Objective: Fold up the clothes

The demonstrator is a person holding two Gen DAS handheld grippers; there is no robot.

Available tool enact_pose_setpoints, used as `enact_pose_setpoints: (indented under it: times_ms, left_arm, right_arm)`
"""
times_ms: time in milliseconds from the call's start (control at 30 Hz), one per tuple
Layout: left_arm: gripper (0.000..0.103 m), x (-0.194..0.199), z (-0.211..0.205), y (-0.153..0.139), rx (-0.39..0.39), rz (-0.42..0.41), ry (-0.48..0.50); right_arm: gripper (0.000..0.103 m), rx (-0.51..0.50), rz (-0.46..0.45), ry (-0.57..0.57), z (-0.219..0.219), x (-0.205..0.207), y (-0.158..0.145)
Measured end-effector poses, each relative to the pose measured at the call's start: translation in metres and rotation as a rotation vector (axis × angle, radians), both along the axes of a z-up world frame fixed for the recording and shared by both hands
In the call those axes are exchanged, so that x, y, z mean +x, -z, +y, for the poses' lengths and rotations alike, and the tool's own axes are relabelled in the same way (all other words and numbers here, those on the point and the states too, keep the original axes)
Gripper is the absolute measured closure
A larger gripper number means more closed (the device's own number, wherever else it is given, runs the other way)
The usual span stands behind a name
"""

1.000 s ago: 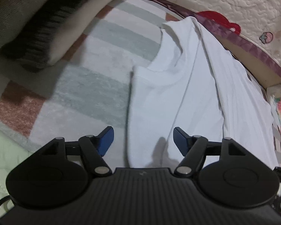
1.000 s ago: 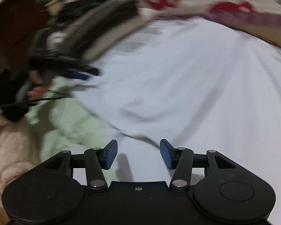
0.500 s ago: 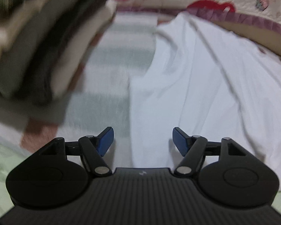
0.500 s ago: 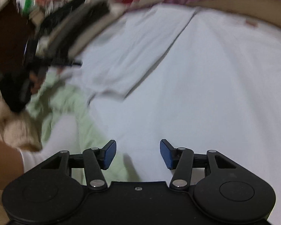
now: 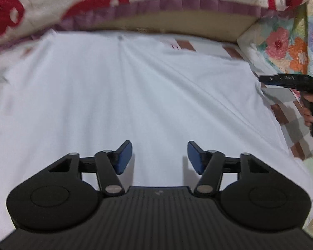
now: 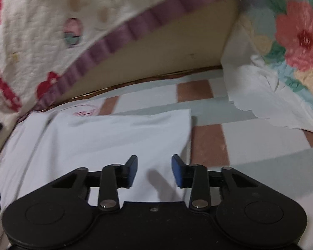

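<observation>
Left wrist view: white cotton T-shirt (image 5: 135,87) spread flat over a checked bedcover in brown, grey and white squares (image 5: 290,104), filling the frame from 9 to 3 o'clock. Left hand-held gripper (image 5: 159,156) sits above the shirt at 6 o'clock, blue pads wide apart, nothing between them. Cream quilt with red shapes and a purple border (image 5: 135,4) runs along 12 o'clock. At 3 o'clock the right hand-held gripper (image 5: 267,80) shows as a dark bar past the shirt's edge, with fingers of the person's hand (image 5: 308,112) on its handle (image is soft here).

Right wrist view: right hand-held gripper (image 6: 154,171) at 6 o'clock, pads apart by a moderate gap, holding nothing. It sits over the shirt's (image 6: 114,137) right-hand corner; the cloth edge runs toward 1 o'clock. Bedcover (image 6: 208,143) is exposed from 1 to 4 o'clock. A floral quilted cover with pink flowers (image 6: 298,37) lies at 2 o'clock.
</observation>
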State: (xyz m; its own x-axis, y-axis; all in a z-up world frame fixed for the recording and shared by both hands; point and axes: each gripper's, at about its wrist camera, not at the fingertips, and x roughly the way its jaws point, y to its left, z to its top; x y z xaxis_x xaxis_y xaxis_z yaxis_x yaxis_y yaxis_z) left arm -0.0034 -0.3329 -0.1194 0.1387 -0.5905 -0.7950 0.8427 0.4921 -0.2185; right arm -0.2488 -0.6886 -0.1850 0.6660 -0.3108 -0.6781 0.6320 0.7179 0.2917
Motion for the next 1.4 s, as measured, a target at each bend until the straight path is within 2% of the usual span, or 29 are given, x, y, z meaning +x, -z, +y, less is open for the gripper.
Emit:
enact_pose_setpoints:
  times_ms: [67, 233, 267, 300, 367, 400, 500, 600, 633, 733, 767, 800, 933, 967, 1000, 1033, 1100, 1267, 1400]
  left_arm:
    - [0.047, -0.005, -0.007, 0.005, 0.018, -0.003, -0.003]
    - [0.047, -0.012, -0.006, 0.011, 0.052, -0.018, 0.004]
    - [0.047, -0.013, -0.006, 0.012, 0.058, -0.021, 0.006]
    - [0.047, -0.015, -0.006, 0.012, 0.050, -0.021, 0.021]
    - [0.047, -0.019, -0.005, 0.010, 0.030, -0.019, 0.054]
    - [0.047, -0.020, -0.005, 0.010, 0.020, -0.018, 0.070]
    - [0.047, -0.028, -0.005, 0.010, 0.000, -0.003, 0.124]
    - [0.047, -0.044, -0.005, 0.018, 0.016, 0.028, 0.181]
    - [0.047, -0.048, -0.005, 0.019, 0.018, 0.033, 0.194]
    - [0.046, -0.060, -0.004, 0.022, 0.022, 0.048, 0.232]
    - [0.046, -0.063, -0.003, 0.023, 0.024, 0.053, 0.245]
    - [0.046, -0.064, -0.003, 0.023, 0.021, 0.061, 0.249]
    - [0.045, -0.064, -0.002, 0.021, 0.019, 0.076, 0.241]
    - [0.045, -0.064, -0.002, 0.020, 0.020, 0.071, 0.245]
    - [0.045, -0.065, -0.001, 0.019, 0.021, 0.067, 0.250]
    - [0.045, -0.068, -0.003, 0.018, 0.024, 0.066, 0.262]
    - [0.045, -0.074, -0.006, 0.015, 0.030, 0.066, 0.289]
    - [0.041, -0.097, -0.014, 0.009, 0.065, 0.084, 0.368]
    - [0.041, -0.117, -0.018, 0.004, 0.067, 0.086, 0.442]
  right_arm:
    - [0.062, -0.033, 0.003, 0.038, -0.014, 0.010, 0.009]
    - [0.058, -0.129, 0.006, -0.017, -0.026, 0.032, 0.015]
    - [0.073, -0.148, 0.006, -0.028, -0.028, 0.036, 0.016]
    - [0.098, -0.167, 0.007, -0.039, -0.031, 0.041, 0.017]
    - [0.099, -0.208, 0.000, -0.056, -0.036, 0.048, 0.018]
    - [0.100, -0.230, -0.031, -0.037, -0.041, 0.043, 0.009]
    - [0.100, -0.209, -0.066, 0.051, -0.069, 0.036, 0.001]
    - [0.099, -0.122, -0.010, 0.037, -0.081, 0.043, 0.016]
    - [0.098, -0.126, 0.013, 0.036, -0.080, 0.044, 0.020]
    - [0.094, -0.094, -0.003, 0.090, -0.081, 0.034, 0.025]
    - [0.086, -0.074, -0.016, 0.115, -0.083, 0.028, 0.026]
    - [0.085, -0.050, -0.028, 0.139, -0.084, 0.021, 0.026]
    - [0.085, 0.111, -0.048, 0.205, -0.080, -0.014, 0.022]
    - [0.083, 0.151, -0.051, 0.218, -0.078, -0.023, 0.021]
    - [0.077, 0.193, -0.043, 0.218, -0.074, -0.033, 0.019]
    - [0.074, 0.233, -0.037, 0.214, -0.070, -0.042, 0.017]
    - [0.058, 0.304, -0.031, 0.171, -0.049, -0.061, 0.015]
    - [0.055, 0.541, -0.045, 0.031, 0.015, -0.114, 0.020]
    - [0.050, 0.600, -0.078, 0.036, 0.061, -0.153, 0.016]
